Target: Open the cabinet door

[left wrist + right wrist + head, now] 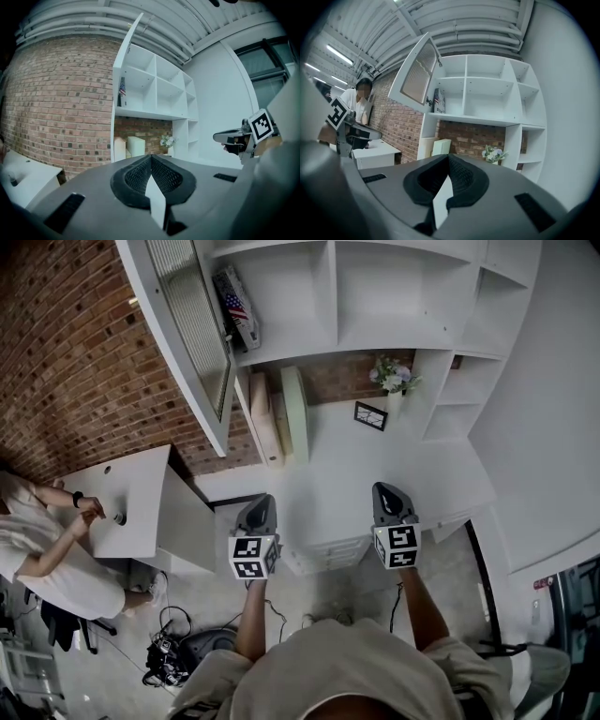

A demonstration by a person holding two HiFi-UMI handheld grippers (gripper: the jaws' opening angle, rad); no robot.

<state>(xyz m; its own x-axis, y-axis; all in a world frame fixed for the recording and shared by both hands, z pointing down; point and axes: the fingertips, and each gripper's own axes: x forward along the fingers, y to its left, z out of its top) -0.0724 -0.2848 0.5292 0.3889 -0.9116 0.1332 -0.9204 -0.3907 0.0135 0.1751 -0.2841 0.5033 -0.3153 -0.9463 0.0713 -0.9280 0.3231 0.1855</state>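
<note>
The white cabinet door (187, 324) with its ribbed glass panel stands swung wide open at the upper left of the shelf unit (375, 306). It shows edge-on in the left gripper view (123, 79) and angled outward in the right gripper view (417, 70). My left gripper (261, 507) (151, 157) is shut with nothing between its pads and hangs well short of the cabinet. My right gripper (387, 495) (449, 157) is shut and empty, level with the left one. Each gripper shows in the other's view: the right gripper (234, 137) and the left gripper (358, 133).
A white counter (412, 474) with drawers lies below the grippers. On it stand a vase of flowers (394, 379), a small picture frame (370, 415) and leaning boards (281, 418). A person (37, 540) sits at a white desk (141, 484) on the left. Cables (169, 652) lie on the floor.
</note>
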